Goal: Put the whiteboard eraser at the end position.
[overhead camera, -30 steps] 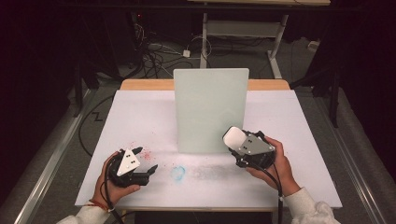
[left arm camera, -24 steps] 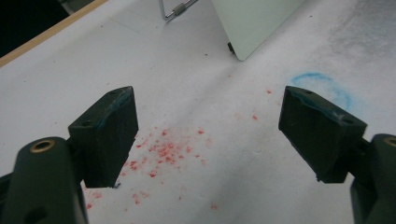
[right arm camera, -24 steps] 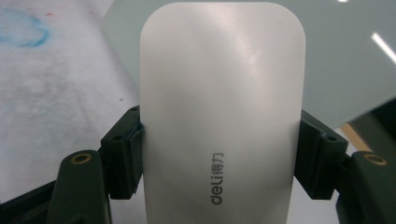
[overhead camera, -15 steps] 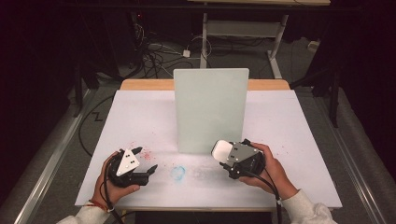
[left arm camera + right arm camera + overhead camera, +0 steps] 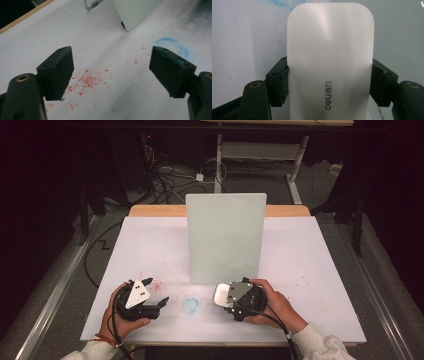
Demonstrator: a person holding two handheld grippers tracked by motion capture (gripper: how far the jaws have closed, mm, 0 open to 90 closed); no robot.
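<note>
Moving just now: I am carrying my right gripper (image 5: pixel 227 298) down from the right front corner of the upright board (image 5: pixel 225 237) towards its lower left corner; a second ago it was sitting higher, beside the board's right edge.
Staying put: my left gripper (image 5: pixel 156 291) is keeping the same place, left of the board's foot and on my side of it.
Right tool: its jaws are pinching a white deli eraser (image 5: pixel 330 62) by its two long sides, with the printed face looking up at the gripper camera.
Left tool: its jaws are standing spread wide and are holding nothing; red crumbs (image 5: pixel 86 81) are lying on the sheet between them.
Eraser's place: it is hanging just in front of the board's lower edge, close to the blue ring (image 5: pixel 190 304) but, as far as I am judging from the high view, not yet on it.
Meaning for the job: I am reading this as the approach to wiping the blue ring off the white table sheet (image 5: pixel 310 270); the ring is looking whole, so the rubbing is yet to begin.
Containers: I am working with loose marks on a flat sheet, so nothing here is holding anything.
</note>
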